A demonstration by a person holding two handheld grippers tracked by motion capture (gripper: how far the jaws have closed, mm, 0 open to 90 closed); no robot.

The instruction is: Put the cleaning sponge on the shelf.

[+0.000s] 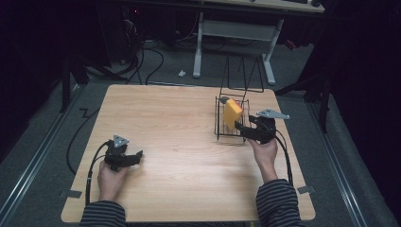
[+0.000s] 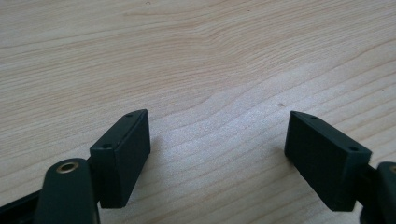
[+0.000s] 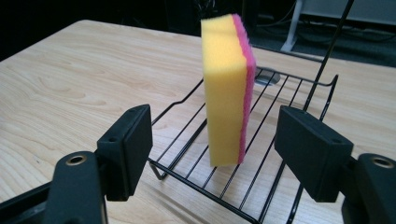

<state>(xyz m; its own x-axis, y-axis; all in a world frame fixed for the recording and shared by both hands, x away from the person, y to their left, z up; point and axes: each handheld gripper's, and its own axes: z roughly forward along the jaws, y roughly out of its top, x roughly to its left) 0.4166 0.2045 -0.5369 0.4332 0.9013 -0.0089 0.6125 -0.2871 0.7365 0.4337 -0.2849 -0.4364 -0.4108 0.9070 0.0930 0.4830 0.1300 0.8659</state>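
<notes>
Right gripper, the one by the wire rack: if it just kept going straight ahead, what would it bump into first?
Most likely the yellow and pink sponge standing upright in the wire rack. The right gripper has open jaws aimed at it, though its low front rail might catch first.

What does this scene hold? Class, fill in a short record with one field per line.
Surface: pale wooden table
Rack: black wire basket, towards the table's right
Contents: yellow rectangular foam sponge with pink scouring layer, standing on edge inside it
Right tool: open, jaws either side of the sponge, not touching
Left tool: open over bare wood
</notes>
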